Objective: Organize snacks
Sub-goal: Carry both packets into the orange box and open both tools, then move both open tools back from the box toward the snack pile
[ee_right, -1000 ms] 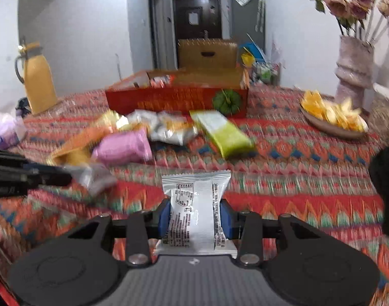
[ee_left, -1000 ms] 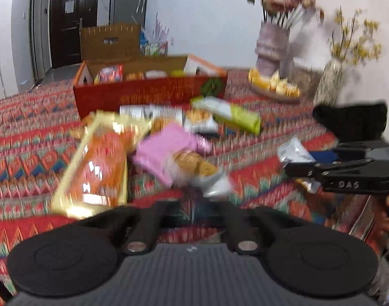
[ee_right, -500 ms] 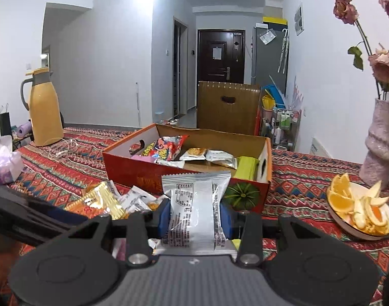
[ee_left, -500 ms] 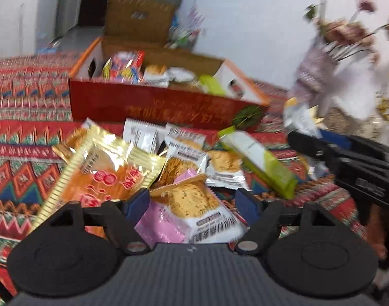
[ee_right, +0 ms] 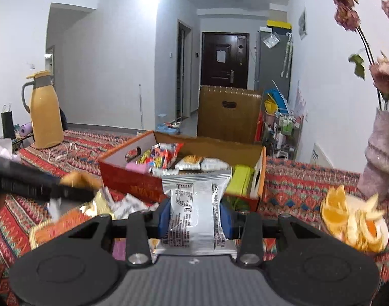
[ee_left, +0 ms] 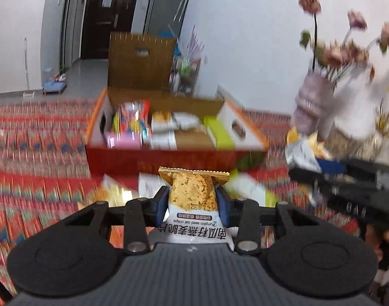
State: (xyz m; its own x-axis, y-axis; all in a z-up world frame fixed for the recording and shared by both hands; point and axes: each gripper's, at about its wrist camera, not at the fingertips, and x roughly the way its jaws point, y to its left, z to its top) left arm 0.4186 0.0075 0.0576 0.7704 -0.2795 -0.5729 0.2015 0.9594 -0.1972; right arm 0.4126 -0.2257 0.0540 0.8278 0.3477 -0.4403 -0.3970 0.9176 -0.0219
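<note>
My left gripper point(ee_left: 191, 200) holds an oat crisp packet point(ee_left: 191, 188) upright; its jaws are closing and the blue pads press the packet's sides. My right gripper point(ee_right: 195, 216) is shut on a silver snack packet point(ee_right: 194, 201). Both point at the red cardboard box point(ee_left: 169, 159), whose inside holds several snacks. In the right wrist view the box point(ee_right: 128, 181) stands just beyond the silver packet. Loose packets point(ee_right: 100, 204) lie on the patterned cloth in front of it. The right gripper point(ee_left: 306, 170) shows at the right of the left wrist view, level with mine.
A vase of dried flowers point(ee_right: 380, 163) and a plate of orange slices point(ee_right: 383, 229) stand at the right. A yellow jug point(ee_right: 45, 117) sits at the far left. A wooden chair back point(ee_right: 230, 114) rises behind the box.
The left gripper opened around the oat crisp packet, closed on it and lifted it off the cloth. Both grippers rose and came nearer the red box; the right kept its silver packet.
</note>
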